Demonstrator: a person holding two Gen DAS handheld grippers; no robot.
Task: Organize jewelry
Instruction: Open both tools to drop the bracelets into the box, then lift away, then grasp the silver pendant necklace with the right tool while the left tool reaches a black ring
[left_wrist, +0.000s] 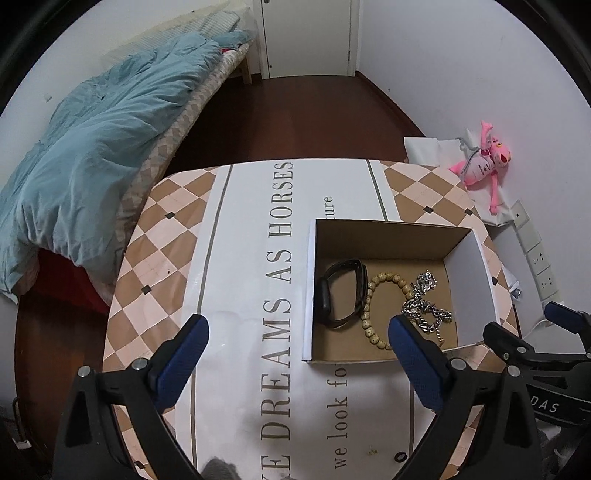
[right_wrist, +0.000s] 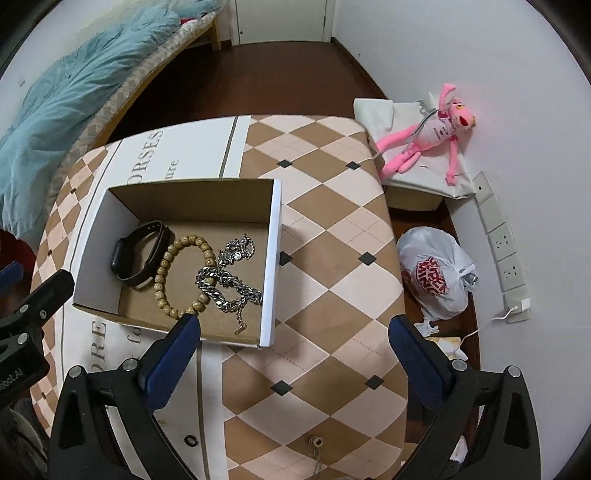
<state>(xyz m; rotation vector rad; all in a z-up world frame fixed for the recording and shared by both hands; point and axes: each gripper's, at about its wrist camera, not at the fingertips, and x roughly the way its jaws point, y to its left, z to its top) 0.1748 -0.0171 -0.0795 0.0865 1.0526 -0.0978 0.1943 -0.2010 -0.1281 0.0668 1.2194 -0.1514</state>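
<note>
Nearby, "AS HORSES" paper sheet (left_wrist: 258, 240).

White walls (left_wrist: 443, 74), dark wooden floor (left_wrist: 314, 118), bed (left_wrist: 192, 110) with blue duvet (left_wrist: 92, 147), white door (left_wrist: 306, 33).

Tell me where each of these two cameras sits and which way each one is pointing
Left wrist: rides the left gripper, above the table's near edge, looking forward and down over the white poster, box to its right; its own open fingers show, plus the right gripper at the right edge.
Right wrist: rides the right gripper, further right, box to its left, pink toy and bag beyond; own open fingers, left gripper at the left edge.
Shared: box, watch, beads, chain, bed, door.
</note>
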